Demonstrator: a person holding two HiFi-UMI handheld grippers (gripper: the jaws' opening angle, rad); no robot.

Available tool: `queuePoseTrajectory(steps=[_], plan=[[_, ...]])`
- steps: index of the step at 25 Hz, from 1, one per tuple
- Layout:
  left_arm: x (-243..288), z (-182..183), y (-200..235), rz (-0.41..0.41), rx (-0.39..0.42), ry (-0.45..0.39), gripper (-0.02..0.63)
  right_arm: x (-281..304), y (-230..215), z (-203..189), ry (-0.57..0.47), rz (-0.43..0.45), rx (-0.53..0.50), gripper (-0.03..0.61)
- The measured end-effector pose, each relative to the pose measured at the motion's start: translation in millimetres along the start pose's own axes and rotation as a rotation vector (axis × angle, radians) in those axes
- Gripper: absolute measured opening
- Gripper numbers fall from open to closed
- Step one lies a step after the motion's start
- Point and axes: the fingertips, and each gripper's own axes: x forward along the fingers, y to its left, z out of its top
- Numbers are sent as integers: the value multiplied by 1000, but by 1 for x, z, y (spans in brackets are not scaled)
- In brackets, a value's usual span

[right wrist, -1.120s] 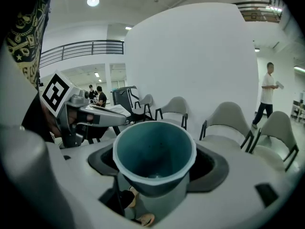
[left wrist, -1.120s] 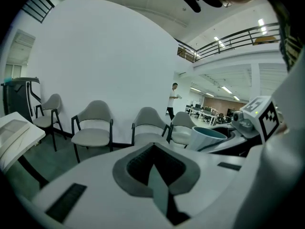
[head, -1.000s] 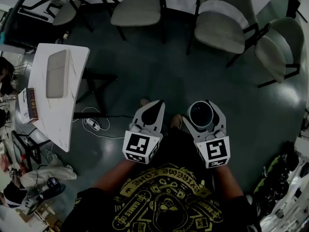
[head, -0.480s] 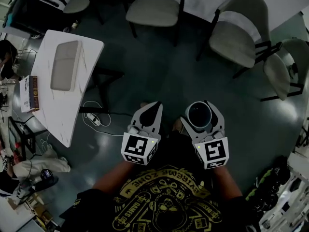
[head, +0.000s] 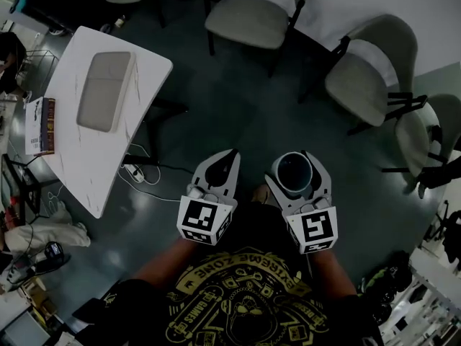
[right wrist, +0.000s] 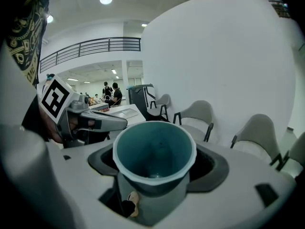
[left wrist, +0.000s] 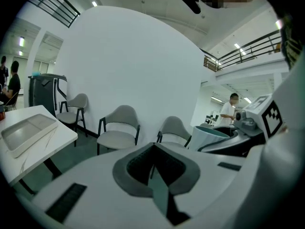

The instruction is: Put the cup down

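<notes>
Right fingers (head: 320,184): clamped on the cup's wall from both sides, spread wide around it.
Left fingers (head: 209,180): closed together, nothing between.
Cup (right wrist: 155,151): upright, mouth up, nothing seen inside; carried in the right gripper (head: 294,164) above the dark floor (head: 238,114), close in front of the body, resting on no surface.
Left gripper (head: 229,158): just beside the right one, about level with it, idle.
Table (head: 90,161): off to the left, well apart from the cup; pale tray (head: 106,91) and book (head: 41,126) on top, bare surface toward the near corner.
Chairs (head: 252,13): lined along the wall ahead.
Stage: judged as carrying; set-down not yet begun.
Risk, early release: straight drop to the floor if let go here.
Risk, slip: possible slide down through the pads on a smooth tapered wall, from a jolt or a loosened squeeze.
Risk, placement: likely to tip on release if landed at the table's corner or half on the tray's rim.
Risk, neighbour: knock from the left gripper while swinging left, being so close.
</notes>
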Motion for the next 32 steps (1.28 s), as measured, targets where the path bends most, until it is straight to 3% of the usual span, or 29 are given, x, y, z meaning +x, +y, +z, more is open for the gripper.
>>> queuePoseTrajectory(steps=[13, 32], plan=[[1, 36, 88, 70, -54, -57, 0, 77, 31, 56, 20, 72, -81, 390], [-45, 62, 214, 193, -91, -120, 0, 174, 105, 117, 22, 148, -175, 390]])
